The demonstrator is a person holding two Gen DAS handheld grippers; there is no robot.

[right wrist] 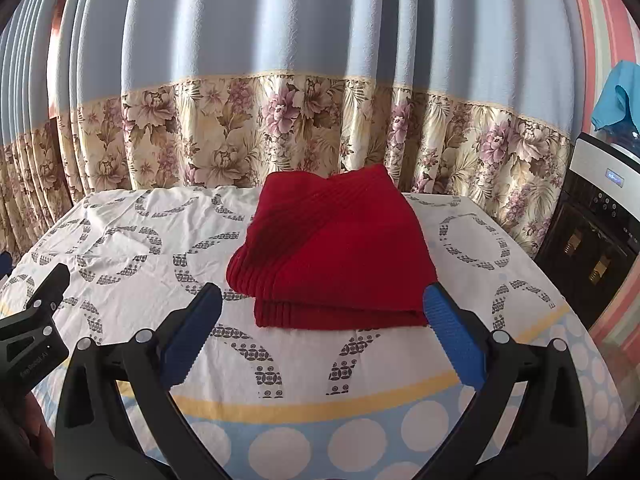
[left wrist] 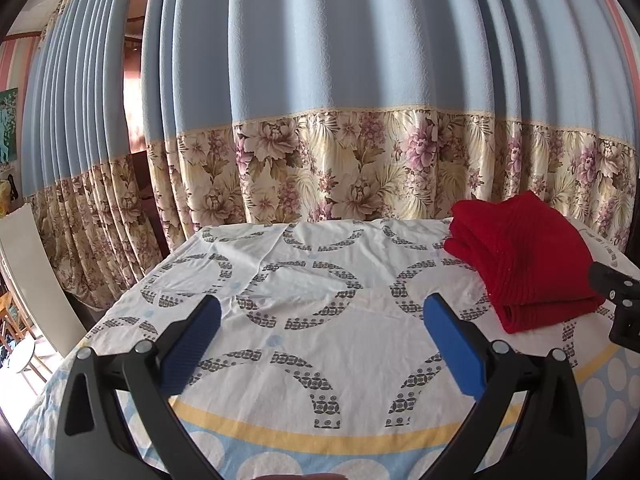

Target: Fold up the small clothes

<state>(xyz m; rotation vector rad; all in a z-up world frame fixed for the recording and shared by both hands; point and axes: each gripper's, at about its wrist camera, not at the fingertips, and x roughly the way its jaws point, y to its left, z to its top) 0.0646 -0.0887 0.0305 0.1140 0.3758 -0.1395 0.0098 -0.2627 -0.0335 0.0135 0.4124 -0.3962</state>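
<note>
A red ribbed knit garment (right wrist: 340, 248) lies folded in a thick stack on the patterned sheet (right wrist: 132, 240), straight ahead in the right wrist view. The same red garment (left wrist: 524, 264) sits at the right in the left wrist view. My right gripper (right wrist: 322, 304) is open, its blue pads spread just short of the stack's near edge, touching nothing. My left gripper (left wrist: 322, 312) is open over bare sheet (left wrist: 304, 280), left of the garment. Part of the right gripper's black frame (left wrist: 618, 300) shows at the right edge of the left wrist view.
A blue curtain with a floral band (right wrist: 280, 120) hangs right behind the table. A black-and-white water dispenser (right wrist: 600, 232) stands at the right, with blue cloth (right wrist: 616, 96) on top. A white chair back (left wrist: 36, 272) stands at the left. The sheet's near border has yellow and blue dotted bands.
</note>
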